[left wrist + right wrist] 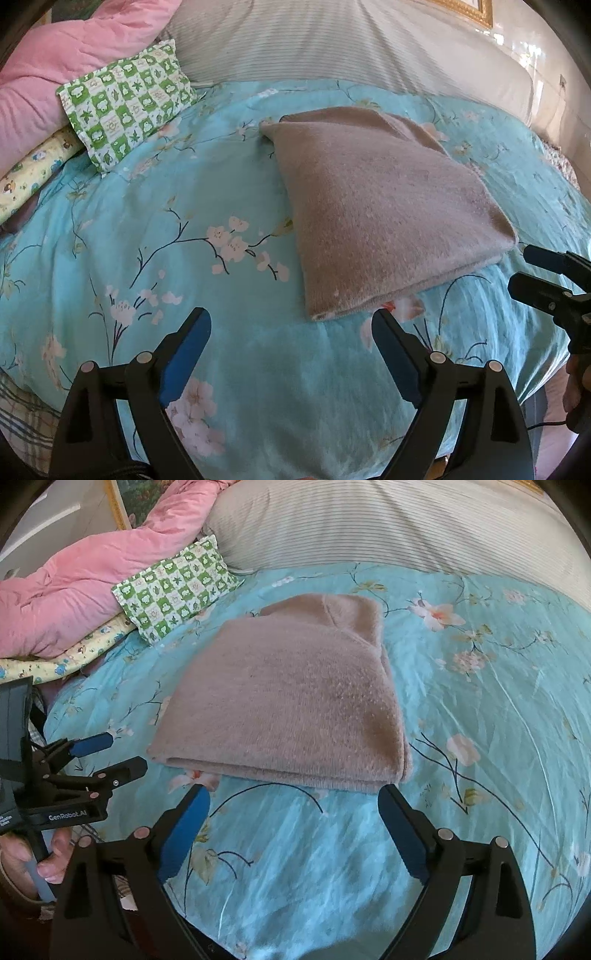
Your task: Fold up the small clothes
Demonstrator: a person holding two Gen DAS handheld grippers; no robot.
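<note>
A folded tan fuzzy garment (380,206) (288,698) lies flat on the turquoise floral bedspread (184,266) (480,720). My left gripper (291,315) is open and empty, and it hovers over the bedspread just short of the garment's near left corner. My right gripper (294,791) is open too, with its blue pads (184,834) just in front of the garment's near folded edge and not touching it. Each gripper also shows in the other's view: the right gripper (524,267) by the garment's right corner, the left gripper (125,752) by its left corner.
A green checked pillow (129,107) (177,587) and a pink quilt (55,74) (74,590) lie at the back left. Striped bedding (332,44) runs along the back, with a gold picture frame (476,14) behind it. A person's hand (48,856) grips the left handle.
</note>
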